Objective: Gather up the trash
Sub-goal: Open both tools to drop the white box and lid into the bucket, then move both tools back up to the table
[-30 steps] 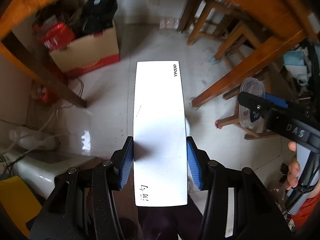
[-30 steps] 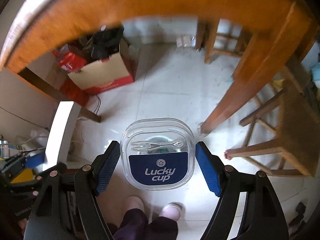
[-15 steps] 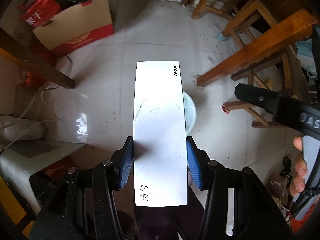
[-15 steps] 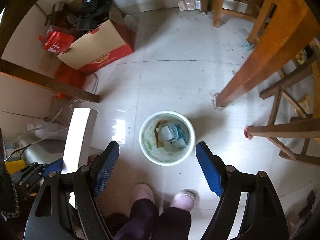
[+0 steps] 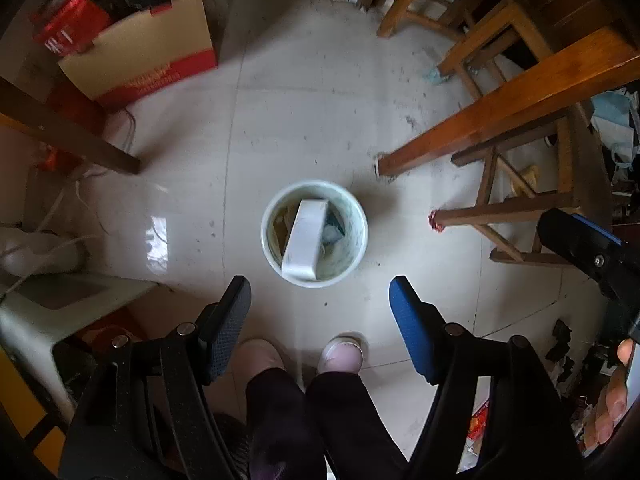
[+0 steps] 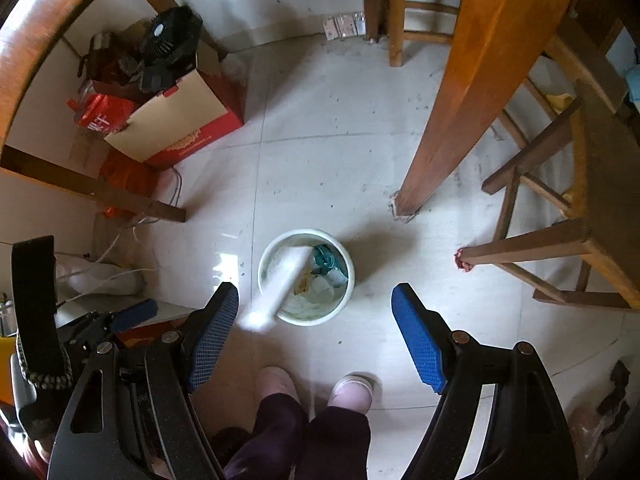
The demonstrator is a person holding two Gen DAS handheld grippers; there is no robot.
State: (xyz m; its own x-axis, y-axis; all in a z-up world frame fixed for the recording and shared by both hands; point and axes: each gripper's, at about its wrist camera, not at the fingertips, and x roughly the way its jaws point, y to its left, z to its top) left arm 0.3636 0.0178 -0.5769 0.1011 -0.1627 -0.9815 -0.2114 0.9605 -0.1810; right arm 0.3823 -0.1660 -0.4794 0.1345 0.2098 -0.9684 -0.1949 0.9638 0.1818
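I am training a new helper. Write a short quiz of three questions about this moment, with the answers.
1. True or false: the left gripper is open and holds nothing.
2. Where is the white box? A) between the fingers of the right gripper; B) in the bin, one end leaning on its rim; C) flat on the floor beside the red carton.
3. Fill in: the bin stands on the floor just in front of the person's ____.

Key: 1 true. 2 B. 3 feet.
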